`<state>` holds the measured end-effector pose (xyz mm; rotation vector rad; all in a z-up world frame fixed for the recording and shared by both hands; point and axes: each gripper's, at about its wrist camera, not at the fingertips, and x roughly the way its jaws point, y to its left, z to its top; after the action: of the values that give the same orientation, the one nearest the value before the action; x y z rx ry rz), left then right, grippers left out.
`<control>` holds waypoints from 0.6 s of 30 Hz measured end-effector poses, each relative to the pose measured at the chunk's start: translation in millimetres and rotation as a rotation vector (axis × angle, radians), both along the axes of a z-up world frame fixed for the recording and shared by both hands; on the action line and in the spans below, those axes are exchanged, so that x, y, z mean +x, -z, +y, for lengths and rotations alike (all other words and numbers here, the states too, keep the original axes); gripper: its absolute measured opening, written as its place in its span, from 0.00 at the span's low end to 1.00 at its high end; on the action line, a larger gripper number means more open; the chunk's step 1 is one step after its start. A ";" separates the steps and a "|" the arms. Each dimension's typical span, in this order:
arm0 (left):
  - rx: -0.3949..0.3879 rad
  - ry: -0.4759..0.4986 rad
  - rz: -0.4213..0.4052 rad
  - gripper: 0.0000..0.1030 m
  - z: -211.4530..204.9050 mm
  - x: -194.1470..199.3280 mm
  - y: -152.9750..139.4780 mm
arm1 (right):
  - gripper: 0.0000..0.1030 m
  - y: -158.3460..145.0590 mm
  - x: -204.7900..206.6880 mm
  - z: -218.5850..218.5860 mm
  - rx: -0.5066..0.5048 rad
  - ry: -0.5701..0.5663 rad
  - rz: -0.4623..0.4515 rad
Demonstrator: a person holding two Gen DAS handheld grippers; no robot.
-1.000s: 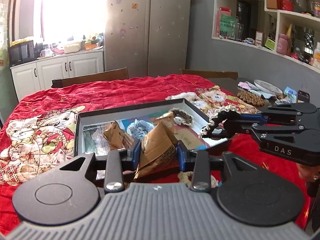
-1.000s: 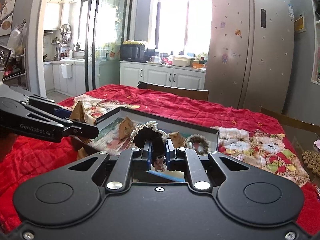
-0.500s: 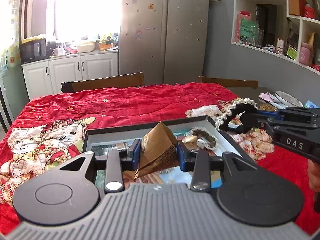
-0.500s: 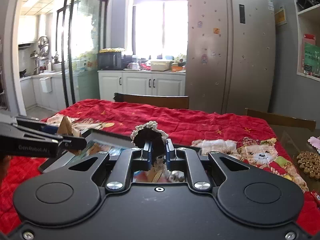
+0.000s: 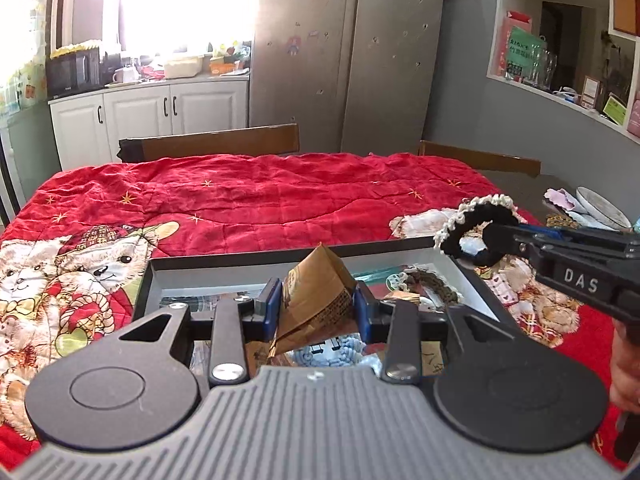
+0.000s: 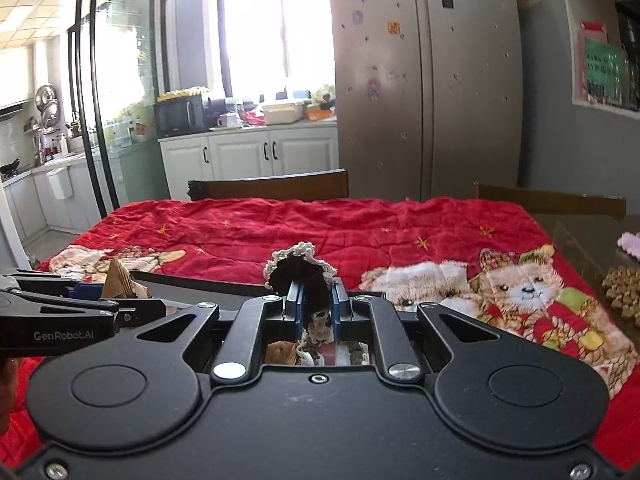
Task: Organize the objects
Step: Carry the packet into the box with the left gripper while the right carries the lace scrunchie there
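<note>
My left gripper (image 5: 316, 304) is shut on a crumpled brown paper packet (image 5: 316, 292) and holds it above a shallow black-rimmed box (image 5: 248, 270). My right gripper (image 6: 316, 300) is shut on a black scrunchie with white lace trim (image 6: 298, 268). In the left wrist view that scrunchie (image 5: 476, 220) hangs over the box's right far corner, pinched by the right gripper (image 5: 506, 240). The right wrist view shows the left gripper (image 6: 132, 312) with the packet (image 6: 118, 282) at the left, over the box rim (image 6: 224, 284). A brown scrunchie (image 5: 436, 286) and a pale blue knitted piece (image 5: 340, 350) lie in the box.
A red quilt with bear pictures (image 5: 260, 200) covers the table. Two wooden chair backs (image 5: 212, 146) stand at its far side. A plate (image 5: 600, 210) and a wooden bead mat (image 6: 624, 292) sit on the bare right end. A person's hand (image 5: 624, 368) grips the right tool.
Both grippers have travelled forward over the box toward the table's far side, each still clamped on its item. The box now sits lower and closer in both views.
</note>
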<state>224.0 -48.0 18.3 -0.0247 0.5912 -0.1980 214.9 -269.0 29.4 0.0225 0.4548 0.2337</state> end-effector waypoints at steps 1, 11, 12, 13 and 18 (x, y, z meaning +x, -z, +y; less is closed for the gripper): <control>0.001 -0.002 0.001 0.40 -0.6 3.2 1.5 | 0.12 4.0 2.7 0.6 0.002 0.003 0.006; 0.008 -0.003 0.001 0.40 -9.0 18.3 13.7 | 0.12 29.9 24.1 -0.1 0.030 0.033 0.034; 0.012 -0.002 0.002 0.40 -10.2 19.6 15.4 | 0.12 32.4 26.2 -1.0 0.037 0.034 0.041; 0.015 -0.001 0.004 0.40 -11.3 20.6 17.5 | 0.12 34.6 28.0 -1.8 0.044 0.036 0.048; 0.026 0.005 0.017 0.40 -15.1 24.2 26.1 | 0.12 43.6 34.9 -4.0 0.065 0.037 0.074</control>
<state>248.3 -63.1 -7.8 0.0002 0.6107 -0.1951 249.8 -273.0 -14.2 0.1031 0.5205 0.2114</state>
